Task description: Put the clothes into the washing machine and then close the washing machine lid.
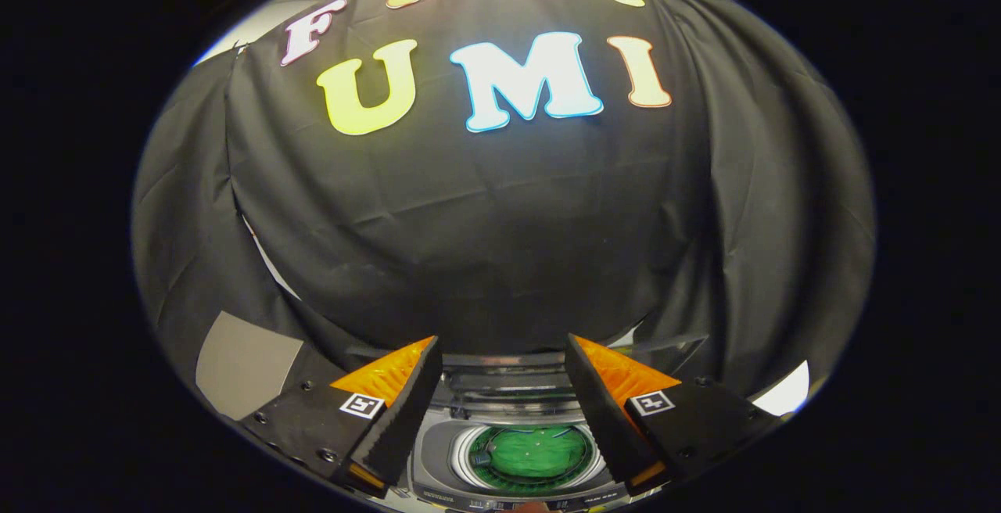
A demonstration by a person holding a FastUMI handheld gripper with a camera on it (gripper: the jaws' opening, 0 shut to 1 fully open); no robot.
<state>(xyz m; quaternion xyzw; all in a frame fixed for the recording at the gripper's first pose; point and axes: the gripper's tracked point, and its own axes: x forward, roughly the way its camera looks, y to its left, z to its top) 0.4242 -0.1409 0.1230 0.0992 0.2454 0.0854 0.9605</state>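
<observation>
Well, the gripper [500, 388] hangs wide open with nothing between its fingers, and the washing machine [516, 450] sits below them, lid [500, 380] up at the far side. Something green lies in the drum [536, 450], likely clothes; closing the lid looks left.

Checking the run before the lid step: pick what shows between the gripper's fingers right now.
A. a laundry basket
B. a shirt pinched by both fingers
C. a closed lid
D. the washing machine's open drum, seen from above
D: the gripper is open with nothing held, and between its fingers the washing machine shows its round drum, lid raised behind.
</observation>
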